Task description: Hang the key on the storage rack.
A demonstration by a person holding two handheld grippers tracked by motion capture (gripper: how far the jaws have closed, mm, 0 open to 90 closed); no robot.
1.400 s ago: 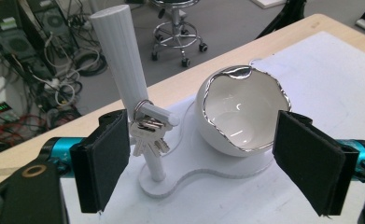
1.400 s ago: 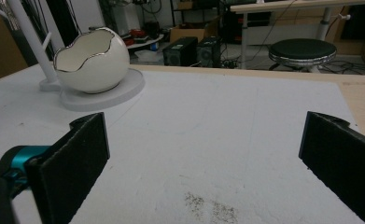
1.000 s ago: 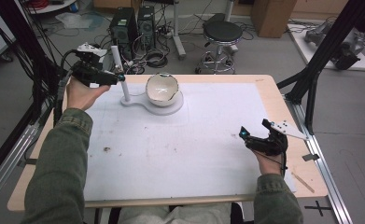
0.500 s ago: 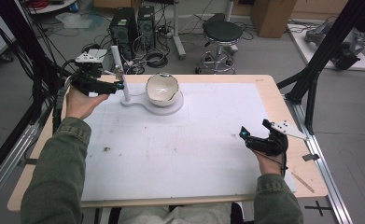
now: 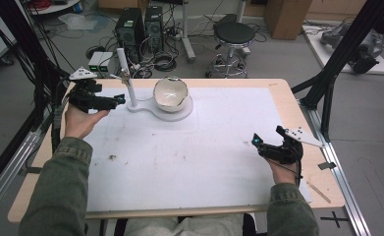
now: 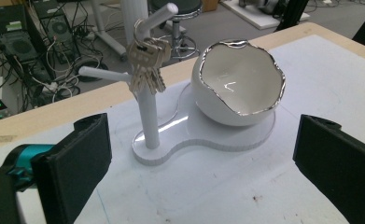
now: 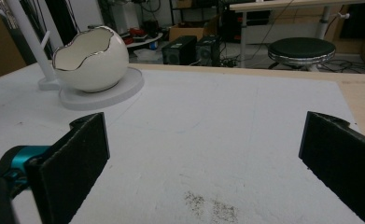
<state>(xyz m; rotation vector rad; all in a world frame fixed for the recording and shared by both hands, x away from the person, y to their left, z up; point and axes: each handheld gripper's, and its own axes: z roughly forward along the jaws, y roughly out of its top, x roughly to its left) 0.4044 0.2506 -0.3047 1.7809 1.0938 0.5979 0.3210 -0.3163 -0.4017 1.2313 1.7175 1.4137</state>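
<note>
A white key stand [image 5: 129, 91] rises from a flat white base [image 5: 179, 112] at the back left of the mat. A bunch of silver keys [image 6: 145, 65] hangs from one of its pegs. A white egg-shaped bowl [image 5: 170, 93] with a jagged silver rim sits on the same base, and I see nothing inside it. My left gripper [image 5: 108, 96] is held open just left of the stand [image 6: 147, 116], nothing between its jaws. My right gripper [image 5: 267, 138] rests open near the table's right edge, far from the bowl [image 7: 91, 58].
A white mat [image 5: 189, 157] covers most of the wooden table [image 5: 297, 105]. It carries a small dark smudge [image 5: 113, 157] near the front left. Beyond the far edge are computer towers [image 5: 138, 24], cables and a black stool [image 5: 234, 33]. A black frame leg [image 5: 327, 83] stands at the right.
My left gripper has come down and back from the top of the key stand toward the table. The right gripper has stayed where it was.
</note>
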